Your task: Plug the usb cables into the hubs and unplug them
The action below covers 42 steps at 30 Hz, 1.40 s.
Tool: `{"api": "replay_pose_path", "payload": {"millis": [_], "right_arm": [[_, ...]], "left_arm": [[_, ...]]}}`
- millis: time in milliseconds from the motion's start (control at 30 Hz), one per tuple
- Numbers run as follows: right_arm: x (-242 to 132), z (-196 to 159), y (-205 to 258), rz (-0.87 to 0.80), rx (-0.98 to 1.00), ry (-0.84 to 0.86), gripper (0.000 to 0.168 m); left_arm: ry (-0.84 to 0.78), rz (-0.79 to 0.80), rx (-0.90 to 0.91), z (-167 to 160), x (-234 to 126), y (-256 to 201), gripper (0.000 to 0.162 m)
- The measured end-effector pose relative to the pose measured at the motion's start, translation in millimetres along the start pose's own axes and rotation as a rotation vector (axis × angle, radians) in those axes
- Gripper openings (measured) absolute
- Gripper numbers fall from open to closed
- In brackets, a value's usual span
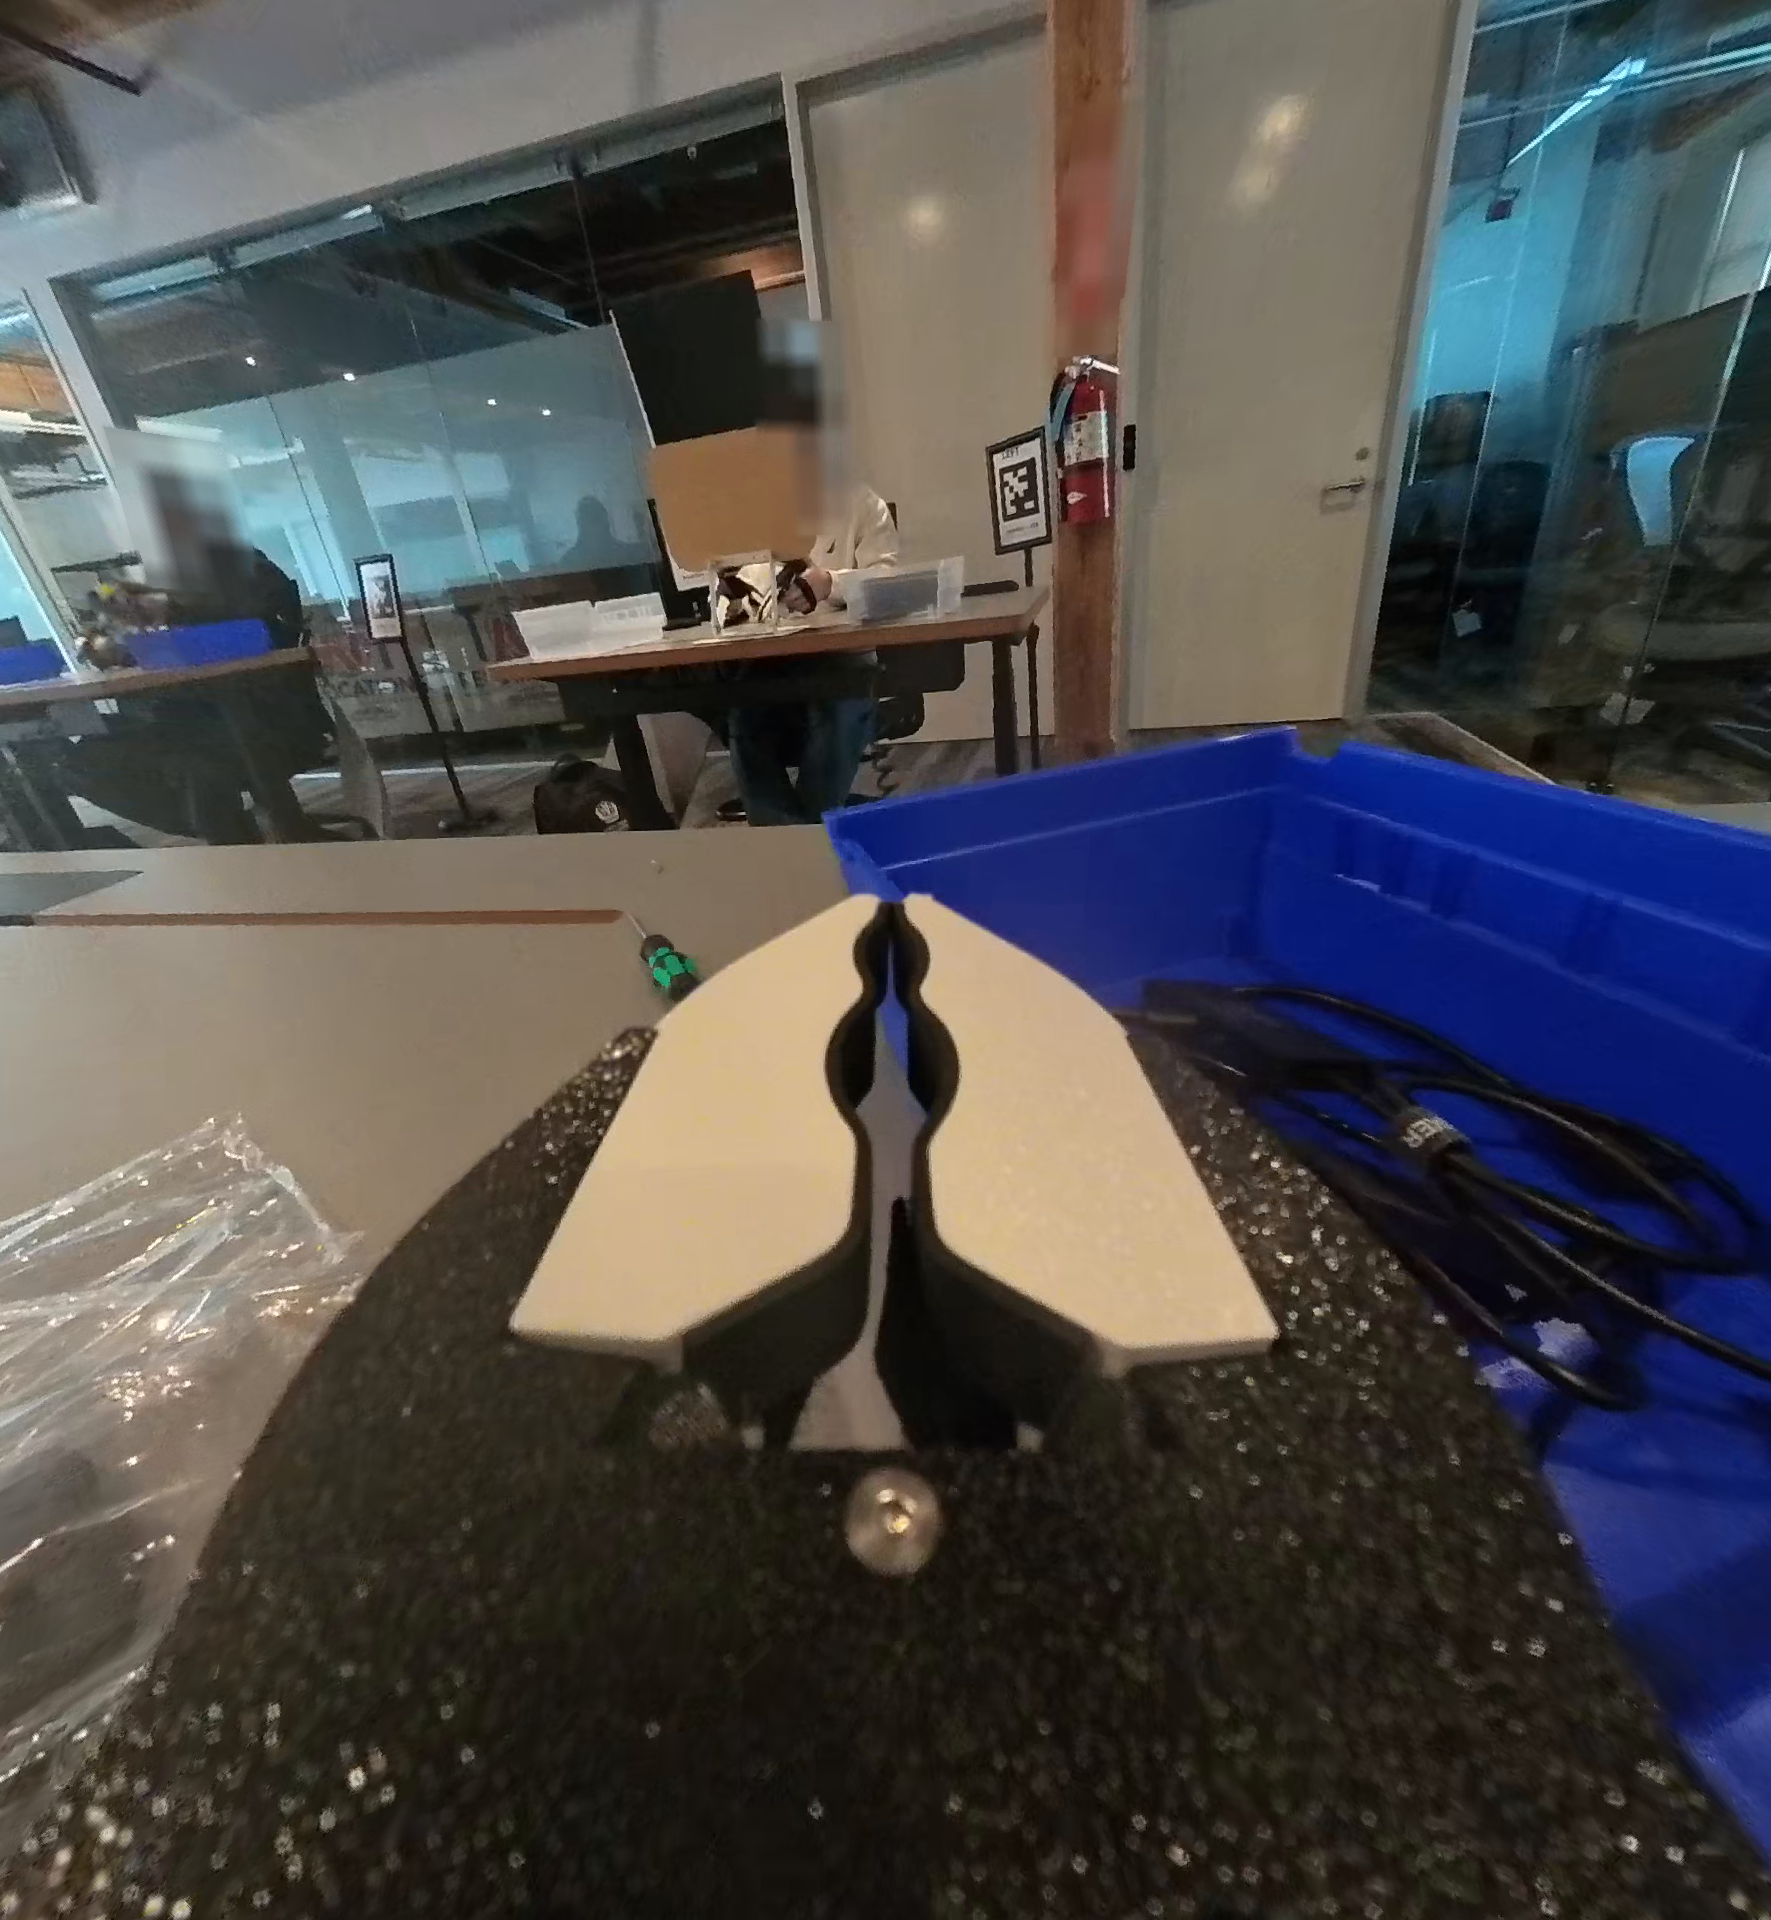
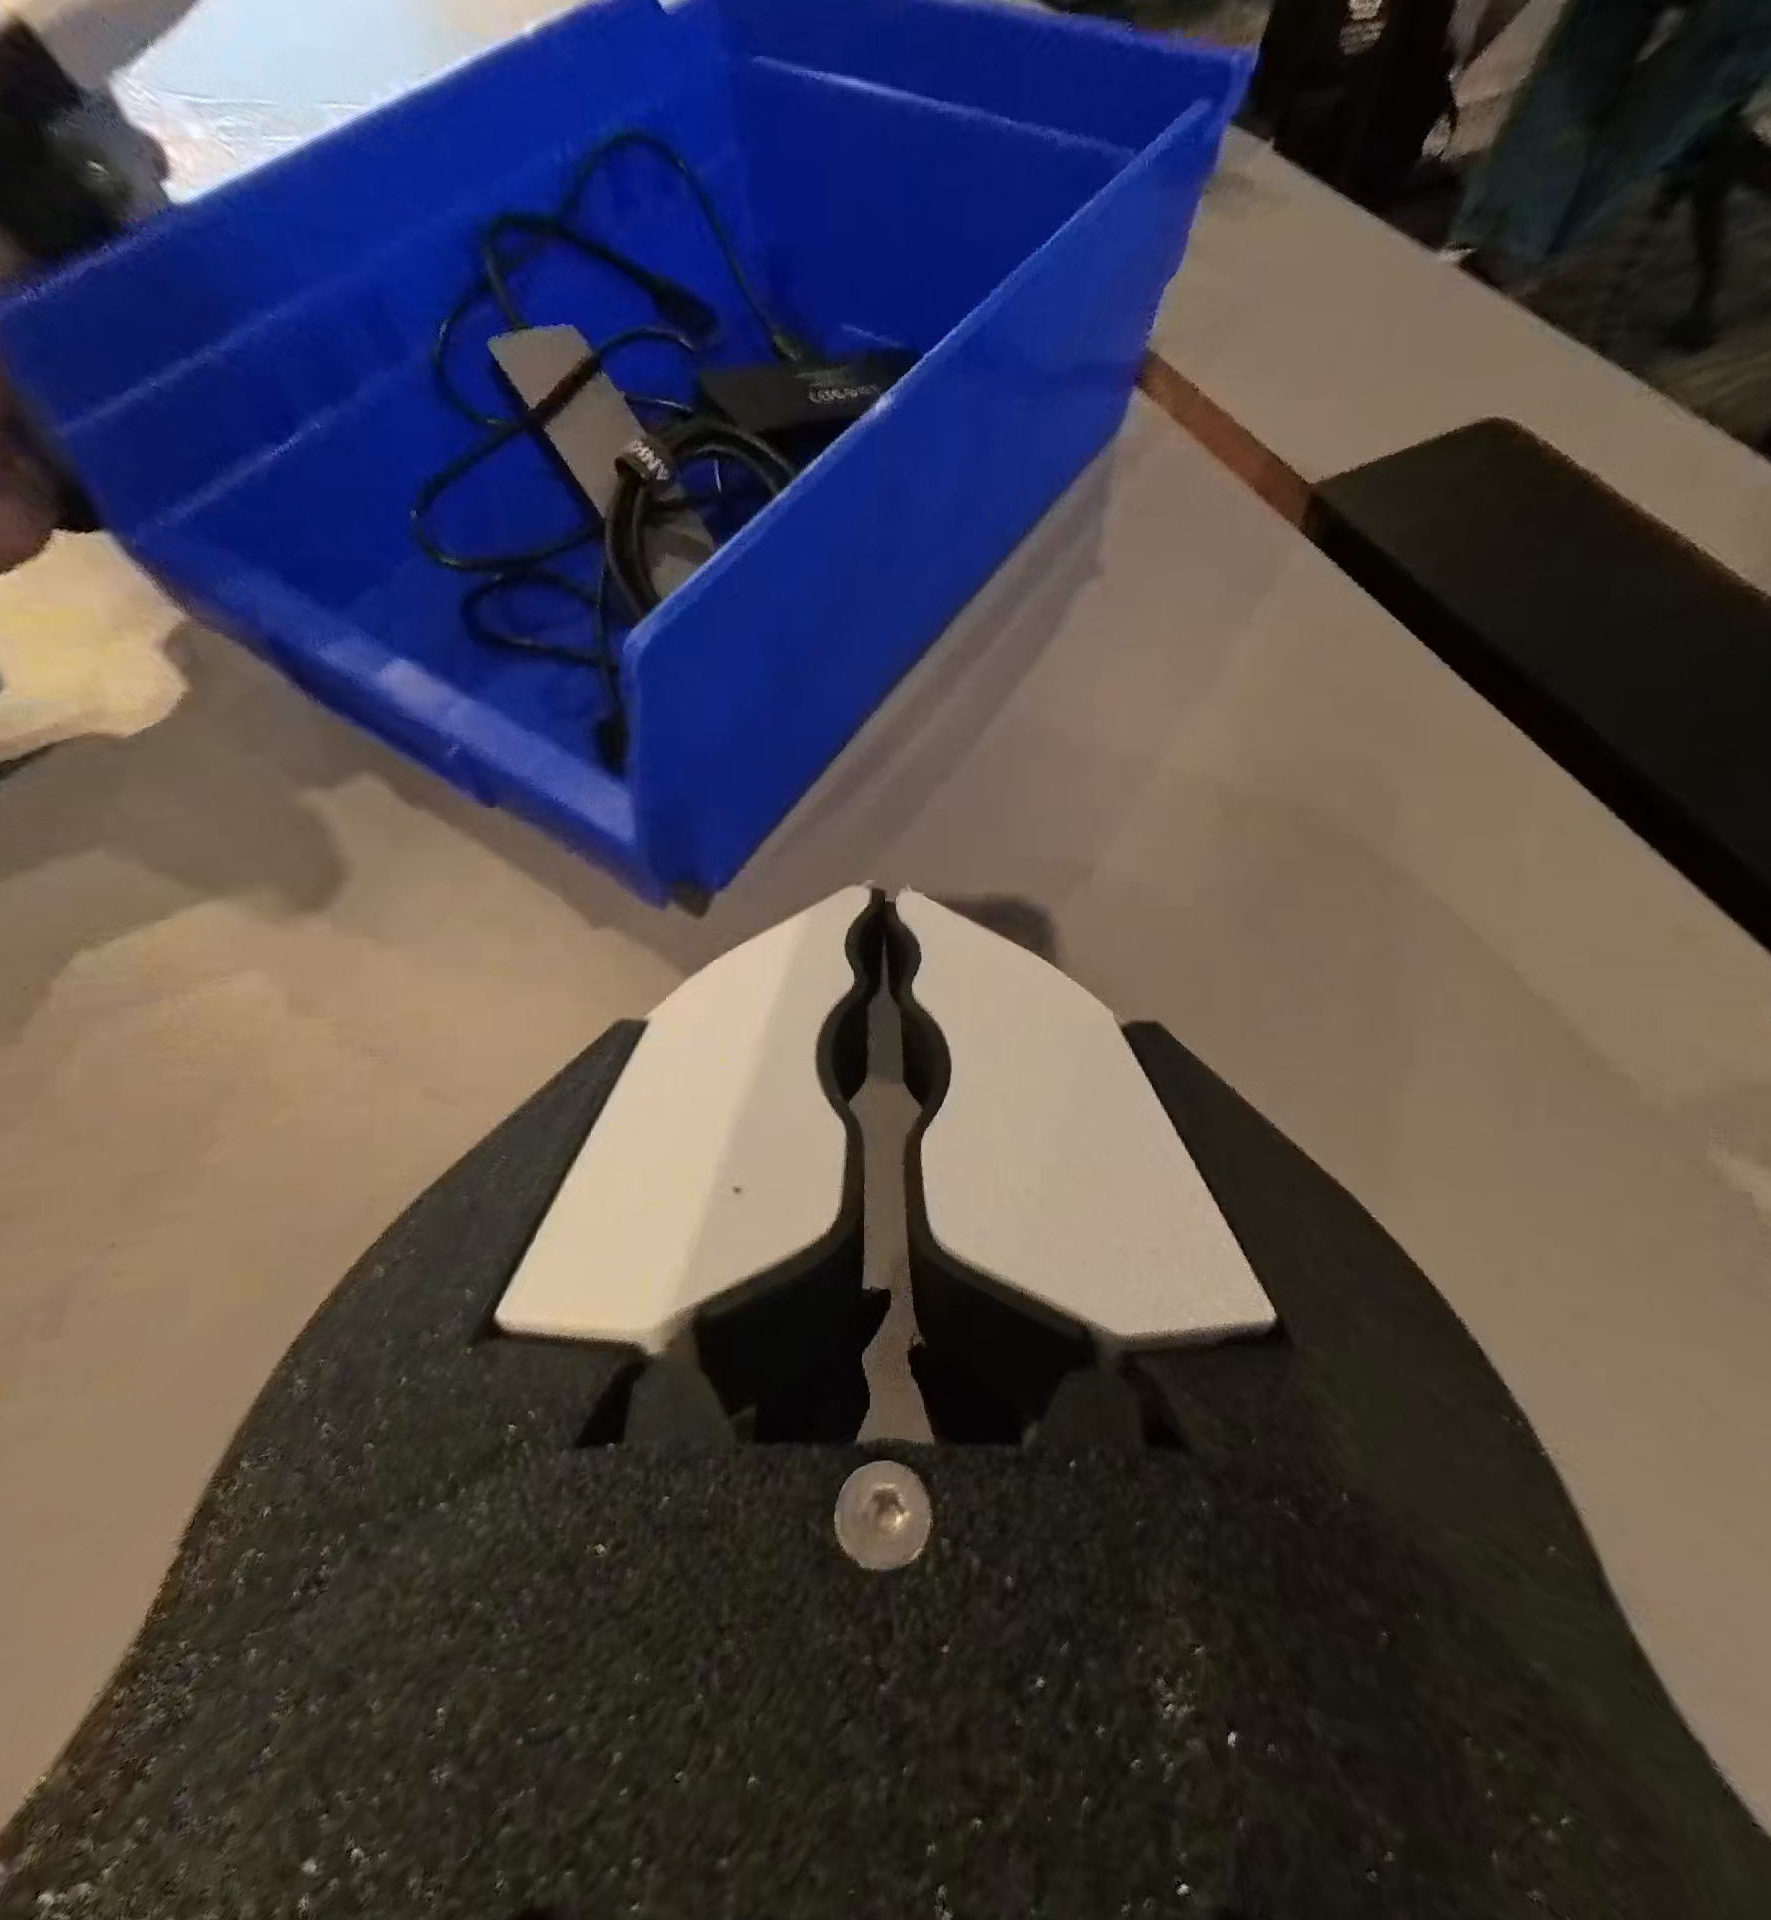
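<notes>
Open-plan office, grey desk with the blue bin as landmark. Left of the bin: crinkled clear plastic bag, then a green-handled screwdriver just beside the bin's near corner. Left tool hangs over the bin's left wall, fingers pressed together, holding nothing. Inside the bin: black usb cables tangled over a grey hub and what looks like a black hub, blurry; probably stored there, nothing plugged yet. Right tool sits outside the bin's near corner, angled down at it, closed and empty.
</notes>
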State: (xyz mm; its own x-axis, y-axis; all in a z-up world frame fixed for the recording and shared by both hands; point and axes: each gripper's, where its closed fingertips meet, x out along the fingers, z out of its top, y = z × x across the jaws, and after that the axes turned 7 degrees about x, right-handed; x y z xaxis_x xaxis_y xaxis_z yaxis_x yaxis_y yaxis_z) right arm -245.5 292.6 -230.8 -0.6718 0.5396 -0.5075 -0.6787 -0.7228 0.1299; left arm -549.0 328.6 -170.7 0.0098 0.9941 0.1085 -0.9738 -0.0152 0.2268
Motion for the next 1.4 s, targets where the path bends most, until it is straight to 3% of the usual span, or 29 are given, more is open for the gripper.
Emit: {"api": "replay_pose_path", "payload": {"millis": [167, 500, 1400], "right_arm": [[37, 6, 2, -0.054, -0.121, -0.038, 0.0], [57, 8, 26, -0.162, -0.403, -0.11, 0.0], [70, 5, 78, -0.013, -0.532, -0.253, 0.0]], "left_arm": [[0.03, 0.008, -0.034, -3, 1, 6, 0.0], [0.109, 0.017, -0.009, -16, 5, 8, 0.0], [0.173, 0.152, -0.037, -31, -6, 57, 0.0]]}}
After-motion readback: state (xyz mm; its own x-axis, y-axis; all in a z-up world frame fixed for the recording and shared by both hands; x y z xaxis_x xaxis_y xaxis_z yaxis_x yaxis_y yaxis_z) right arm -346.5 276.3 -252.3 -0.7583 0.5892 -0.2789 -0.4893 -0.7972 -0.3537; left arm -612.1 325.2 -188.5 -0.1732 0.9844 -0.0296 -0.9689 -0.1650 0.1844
